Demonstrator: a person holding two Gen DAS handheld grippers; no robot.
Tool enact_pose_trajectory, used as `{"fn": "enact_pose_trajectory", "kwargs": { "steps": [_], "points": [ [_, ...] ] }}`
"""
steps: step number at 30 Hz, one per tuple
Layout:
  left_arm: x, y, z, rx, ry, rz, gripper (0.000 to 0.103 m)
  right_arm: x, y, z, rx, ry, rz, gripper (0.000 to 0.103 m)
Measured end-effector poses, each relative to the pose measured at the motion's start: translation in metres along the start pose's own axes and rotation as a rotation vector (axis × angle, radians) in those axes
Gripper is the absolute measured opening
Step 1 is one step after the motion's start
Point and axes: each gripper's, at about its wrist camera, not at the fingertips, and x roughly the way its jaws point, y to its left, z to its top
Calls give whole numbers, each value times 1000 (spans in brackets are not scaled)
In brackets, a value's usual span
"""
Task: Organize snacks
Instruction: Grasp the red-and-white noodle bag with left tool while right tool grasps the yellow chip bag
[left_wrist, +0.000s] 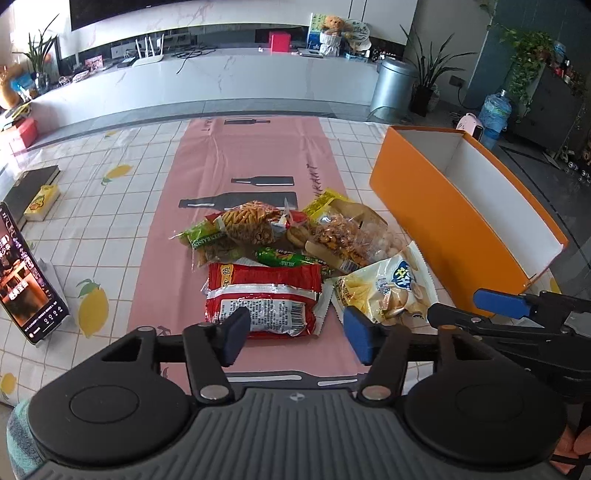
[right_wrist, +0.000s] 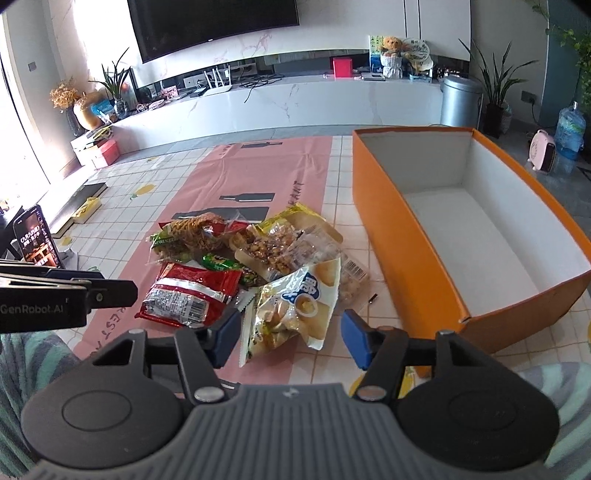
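A pile of snack bags lies on the pink runner. Nearest me are a red packet (left_wrist: 264, 301) (right_wrist: 188, 291) and a cream chip bag (left_wrist: 388, 291) (right_wrist: 295, 310). Behind them lie a bag of orange sticks (left_wrist: 249, 221) (right_wrist: 195, 227), a green packet (left_wrist: 284, 258) and a clear bag of nuts (left_wrist: 340, 236) (right_wrist: 275, 247). An open orange box (left_wrist: 461, 218) (right_wrist: 461, 229), white inside, stands to the right. My left gripper (left_wrist: 293, 330) is open just short of the red packet. My right gripper (right_wrist: 290, 334) is open with the chip bag's near end between its fingers.
A phone (left_wrist: 26, 277) (right_wrist: 35, 240) on a stand is at the table's left edge. A dark book with a yellow box (left_wrist: 40, 201) lies at the far left. The right gripper's fingers (left_wrist: 498, 302) reach in beside the orange box.
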Motion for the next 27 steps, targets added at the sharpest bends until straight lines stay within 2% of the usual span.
{"fn": "enact_pose_trajectory", "kwargs": {
  "steps": [6,10,14,16,20,22,24,27],
  "points": [
    [25,8,11,10,65,38,77,32,-1,8,8,43,-4,69],
    [47,16,24,49,150,52,80,53,-2,14,18,82,-4,73],
    [70,27,31,106,214,18,84,72,-4,15,27,121,-13,78],
    [82,32,31,156,260,-6,85,78,-5,14,29,134,-13,78],
    [102,43,29,199,337,25,85,89,-9,12,33,161,-25,77],
    [109,50,27,180,377,-6,85,93,-10,12,41,171,-30,75],
    [114,54,25,154,401,-45,85,94,-11,13,51,176,-18,65],
    [114,52,21,150,416,-87,81,93,-13,13,55,178,-26,64]
  ]
}}
